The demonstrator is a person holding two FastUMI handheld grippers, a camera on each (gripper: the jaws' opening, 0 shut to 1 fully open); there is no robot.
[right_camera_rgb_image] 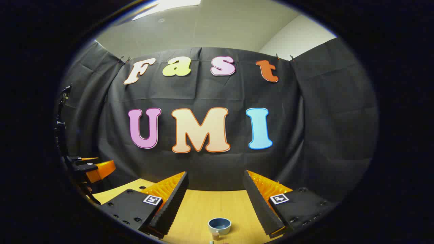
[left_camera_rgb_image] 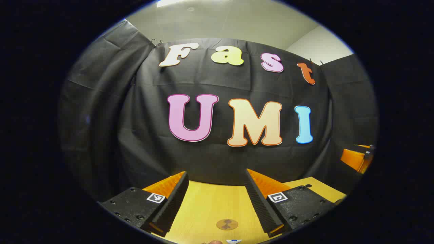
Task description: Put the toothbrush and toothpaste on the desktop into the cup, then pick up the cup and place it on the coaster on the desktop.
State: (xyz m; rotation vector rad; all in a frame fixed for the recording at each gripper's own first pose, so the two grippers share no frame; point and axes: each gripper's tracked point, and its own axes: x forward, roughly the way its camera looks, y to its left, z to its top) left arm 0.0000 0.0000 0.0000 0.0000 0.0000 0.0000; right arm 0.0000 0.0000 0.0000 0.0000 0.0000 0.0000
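In the left gripper view my left gripper (left_camera_rgb_image: 217, 176) stands open above the wooden desktop (left_camera_rgb_image: 210, 206), nothing between its fingers. A round brown coaster (left_camera_rgb_image: 227, 224) lies on the wood below and between them. A small white and blue object (left_camera_rgb_image: 234, 241), too cut off to identify, peeks at the bottom edge. In the right gripper view my right gripper (right_camera_rgb_image: 215, 176) is also open and empty. A blue cup (right_camera_rgb_image: 219, 225) stands upright on the desktop (right_camera_rgb_image: 203, 210) below it, with a small brownish thing (right_camera_rgb_image: 215, 236) just in front of the cup. The left gripper (right_camera_rgb_image: 93, 169) shows far left.
The black cloth wall closes off the far edge of the desktop in both views. The other gripper's body (left_camera_rgb_image: 356, 159) juts in at the right of the left gripper view. A small dark hole (left_camera_rgb_image: 308, 186) marks the desktop's far right corner.
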